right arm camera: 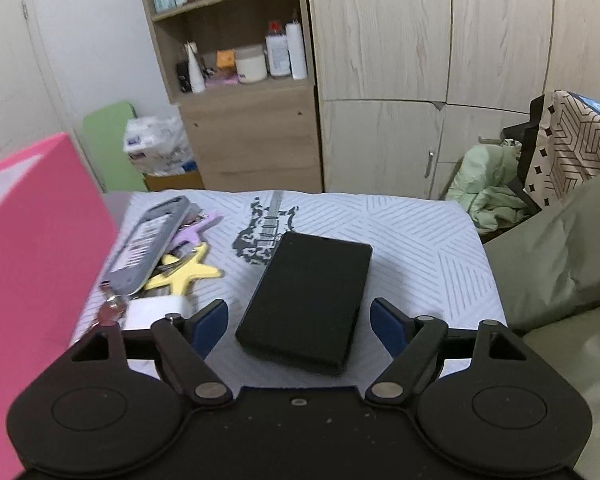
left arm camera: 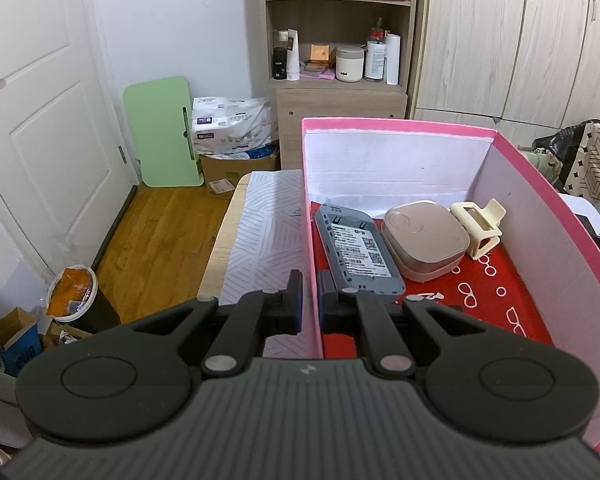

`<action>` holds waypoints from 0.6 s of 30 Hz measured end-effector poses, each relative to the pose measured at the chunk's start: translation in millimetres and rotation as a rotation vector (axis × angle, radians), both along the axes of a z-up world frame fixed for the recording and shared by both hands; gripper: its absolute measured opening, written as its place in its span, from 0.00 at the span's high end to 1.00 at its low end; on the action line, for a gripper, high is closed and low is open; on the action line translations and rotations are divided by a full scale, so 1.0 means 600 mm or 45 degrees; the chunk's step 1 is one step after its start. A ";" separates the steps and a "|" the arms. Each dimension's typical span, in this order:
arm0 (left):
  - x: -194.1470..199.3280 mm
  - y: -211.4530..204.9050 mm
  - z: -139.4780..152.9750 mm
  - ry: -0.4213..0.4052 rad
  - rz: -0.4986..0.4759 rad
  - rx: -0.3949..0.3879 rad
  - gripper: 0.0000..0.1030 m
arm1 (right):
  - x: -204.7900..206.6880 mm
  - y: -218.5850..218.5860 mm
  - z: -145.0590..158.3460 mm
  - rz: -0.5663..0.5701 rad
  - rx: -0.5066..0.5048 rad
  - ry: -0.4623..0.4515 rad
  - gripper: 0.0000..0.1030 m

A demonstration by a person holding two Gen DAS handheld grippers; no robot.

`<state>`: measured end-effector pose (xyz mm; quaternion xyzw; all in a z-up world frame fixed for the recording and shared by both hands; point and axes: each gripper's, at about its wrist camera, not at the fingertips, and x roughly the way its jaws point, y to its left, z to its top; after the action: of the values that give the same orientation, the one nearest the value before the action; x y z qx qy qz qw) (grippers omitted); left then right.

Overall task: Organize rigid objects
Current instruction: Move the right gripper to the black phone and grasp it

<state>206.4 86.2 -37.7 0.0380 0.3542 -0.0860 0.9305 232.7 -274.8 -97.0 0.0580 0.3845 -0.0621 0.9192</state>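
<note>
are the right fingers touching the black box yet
Apart. In the right wrist view the right gripper is open, and striped cloth shows between each blue finger pad and the sides of the black box.

The left gripper (left arm camera: 310, 300) has its two fingers drawn nearly together, one on each side of a thin wall clamped between the pads. The right gripper (right arm camera: 300, 322) hangs low and level with its blue-padded fingers (right arm camera: 210, 326) spread wide, touching nothing.
</note>
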 end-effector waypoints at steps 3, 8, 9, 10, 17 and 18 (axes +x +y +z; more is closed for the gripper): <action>0.000 0.001 0.000 0.001 0.000 -0.009 0.93 | 0.022 -0.003 -0.005 -0.013 0.045 0.013 0.19; 0.001 0.003 0.000 0.002 -0.004 -0.019 0.93 | 0.034 -0.010 -0.010 -0.037 0.069 0.010 0.18; 0.001 0.004 0.000 0.002 -0.004 -0.022 0.93 | 0.034 -0.007 -0.011 -0.030 0.050 0.014 0.18; 0.001 0.005 0.000 0.003 -0.004 -0.026 0.93 | 0.035 -0.003 -0.012 -0.024 0.012 0.024 0.20; 0.001 0.004 0.002 -0.002 -0.007 -0.017 0.93 | -0.002 -0.002 0.016 -0.035 0.063 -0.042 0.33; 0.001 0.003 0.002 -0.004 -0.005 -0.008 0.93 | -0.011 0.001 0.023 -0.030 0.077 -0.056 0.33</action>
<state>206.8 87.7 -36.3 0.0359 0.3522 -0.0887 0.9310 226.4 -274.3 -83.2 0.0914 0.3651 -0.0599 0.9245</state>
